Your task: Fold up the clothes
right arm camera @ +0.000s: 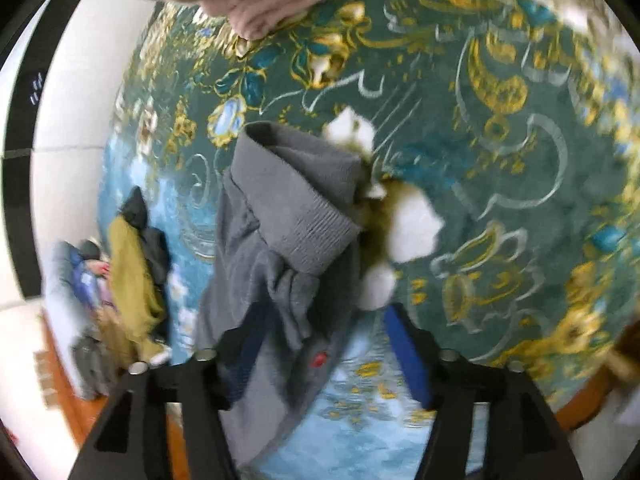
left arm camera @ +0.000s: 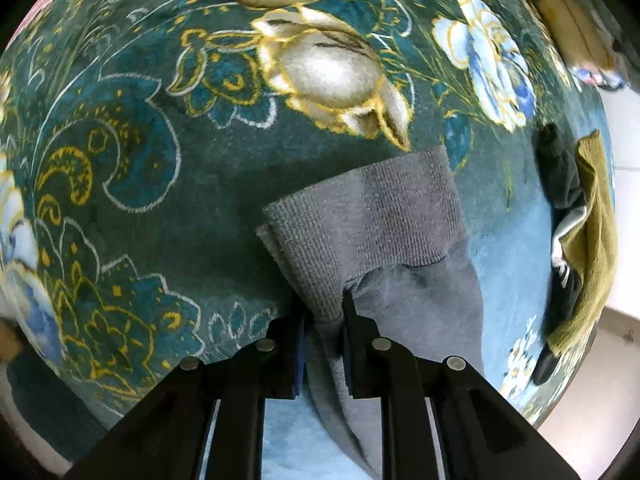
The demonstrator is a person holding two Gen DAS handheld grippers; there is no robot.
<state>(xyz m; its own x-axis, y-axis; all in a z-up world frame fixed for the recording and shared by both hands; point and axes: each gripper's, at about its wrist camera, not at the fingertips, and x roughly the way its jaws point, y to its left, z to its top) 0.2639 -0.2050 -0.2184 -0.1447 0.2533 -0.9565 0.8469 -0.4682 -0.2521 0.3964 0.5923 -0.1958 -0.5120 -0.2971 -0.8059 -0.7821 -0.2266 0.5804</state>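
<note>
Grey sweatshirt (left arm camera: 372, 216) lies crumpled on the flowered blanket (left arm camera: 132, 152), its ribbed hem pinched in the left claw (left arm camera: 325, 320), while the right claw (right arm camera: 320, 344) gapes wide above it, near a clothes pile (right arm camera: 136, 264).

A floral teal carpet (left arm camera: 132, 168) carries a clothes pile (left arm camera: 580, 232) near its edge.

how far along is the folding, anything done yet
Early on. No finished fold shows in either view. In hand: the left claw is shut on the grey garment, its ribbed cuff lying on the floral blanket; the right claw hangs open over it. Left: the grey fold itself, plus the heap of olive and dark clothes waiting beside it.
</note>
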